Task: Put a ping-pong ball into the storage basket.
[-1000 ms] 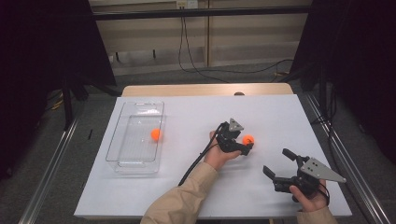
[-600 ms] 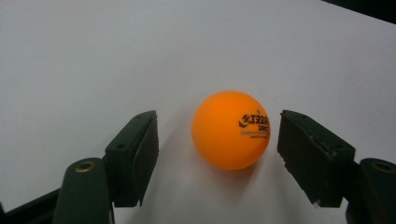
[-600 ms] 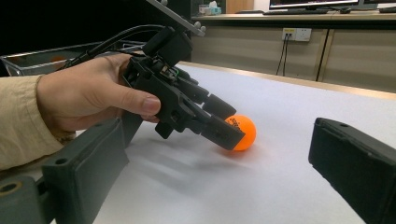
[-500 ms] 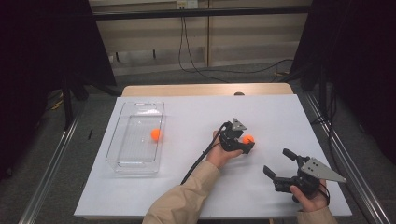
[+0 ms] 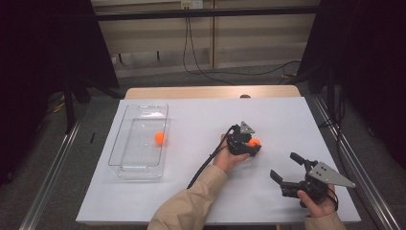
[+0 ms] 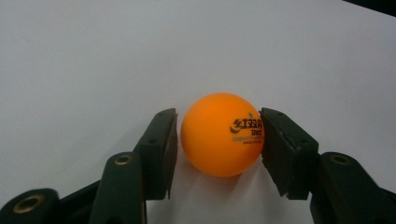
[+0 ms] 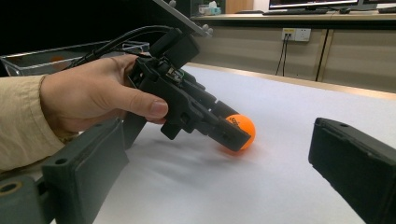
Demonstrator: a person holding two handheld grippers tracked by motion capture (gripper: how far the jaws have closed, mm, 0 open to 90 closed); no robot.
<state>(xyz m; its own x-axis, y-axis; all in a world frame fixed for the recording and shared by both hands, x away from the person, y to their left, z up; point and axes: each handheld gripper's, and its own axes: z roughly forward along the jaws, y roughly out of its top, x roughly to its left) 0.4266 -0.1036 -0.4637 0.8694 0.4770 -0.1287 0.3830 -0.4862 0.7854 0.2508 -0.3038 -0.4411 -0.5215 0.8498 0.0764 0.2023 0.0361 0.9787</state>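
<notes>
1. Lower right of the high view: right gripper (image 5: 286,166), black, two-jawed, held low over the white table top (image 5: 287,115); jaws spread wide, nothing between them.
2. Centre of the high view: left gripper (image 5: 253,146), nose tilted down to the table; jaws just closed, now pinching the orange table-tennis ball (image 6: 222,140) with dark printed lettering. In the left gripper view, both pads against the ball's sides, ball resting on the white surface in mid-frame.
3. Left of centre in the high view: clear plastic rectangular tray (image 5: 136,172), well apart from the pinched ball; second orange ball (image 5: 159,138) lying inside, near its right wall.
4. Step in hand, as judged: grasp of the loose ball just made, lift not yet begun.
5. Next move, as judged: straight lift off the table with the grip kept firm, carry towards the left of the frame, release only once above the tray's floor. Smooth round shell apt to squirt out under an uneven squeeze.
</notes>
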